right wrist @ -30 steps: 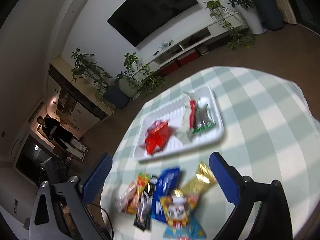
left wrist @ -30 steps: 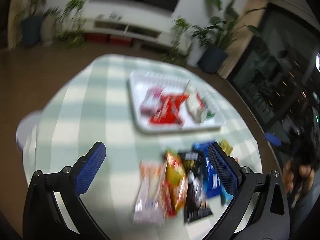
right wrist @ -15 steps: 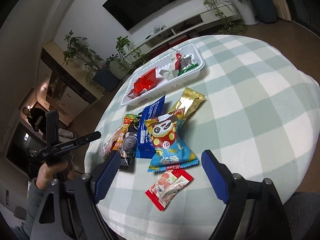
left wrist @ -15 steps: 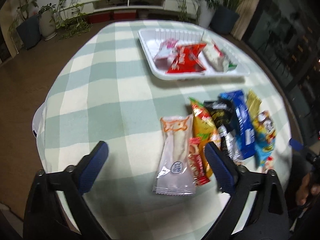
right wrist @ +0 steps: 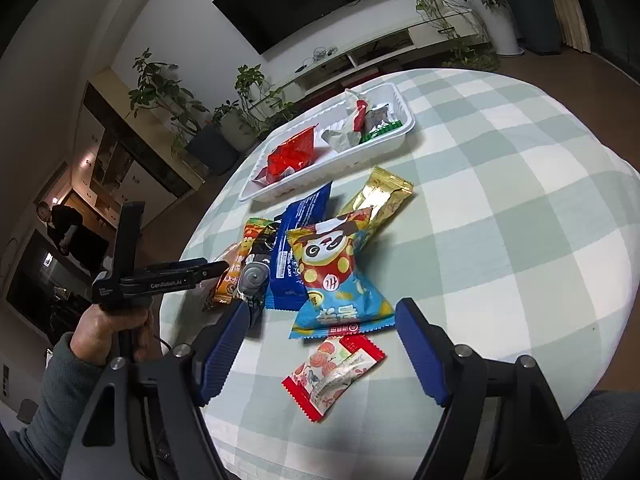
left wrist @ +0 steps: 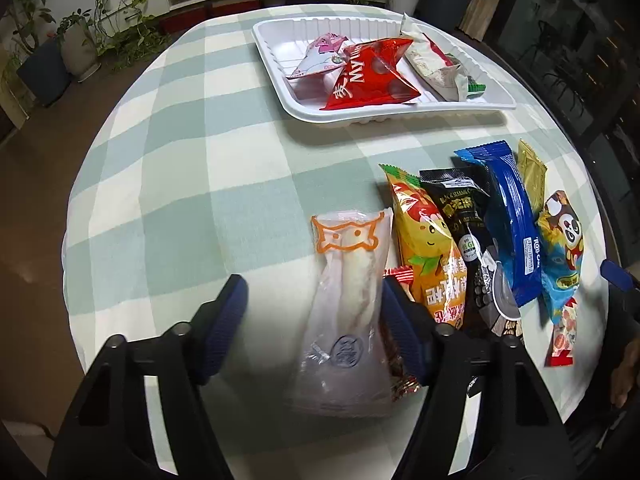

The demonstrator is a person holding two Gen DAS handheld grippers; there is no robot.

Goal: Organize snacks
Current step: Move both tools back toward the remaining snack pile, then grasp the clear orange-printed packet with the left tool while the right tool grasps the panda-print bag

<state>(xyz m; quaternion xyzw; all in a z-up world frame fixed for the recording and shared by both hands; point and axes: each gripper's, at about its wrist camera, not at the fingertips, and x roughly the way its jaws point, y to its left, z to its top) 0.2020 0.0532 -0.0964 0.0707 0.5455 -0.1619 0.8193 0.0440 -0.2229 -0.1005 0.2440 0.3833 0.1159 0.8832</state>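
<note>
A white tray (left wrist: pixel 280 52) holds a red packet (left wrist: pixel 368 76) and other snacks at the table's far side; it also shows in the right wrist view (right wrist: pixel 396 142). Loose packets lie in a row nearer me. My left gripper (left wrist: pixel 316 300) is open around a clear white packet with an orange cat outline (left wrist: pixel 348 300), its jaws on either side. My right gripper (right wrist: pixel 324 316) is open above a small red-and-white packet (right wrist: pixel 332 376) and the blue panda bag (right wrist: pixel 336 280). A blue bar packet (right wrist: pixel 298 240) and a gold packet (right wrist: pixel 380 196) lie beyond.
The round table has a green-and-white checked cloth (left wrist: pixel 192 160). An orange packet (left wrist: pixel 428 240) and a black packet (left wrist: pixel 468 232) lie right of the clear one. The left hand with its gripper handle (right wrist: pixel 160 280) shows at the table's left edge. Plants and a TV stand are behind.
Both grippers have come down closer to the table. The left one now straddles the clear cat packet. The right one has moved in over the small red-and-white packet.
</note>
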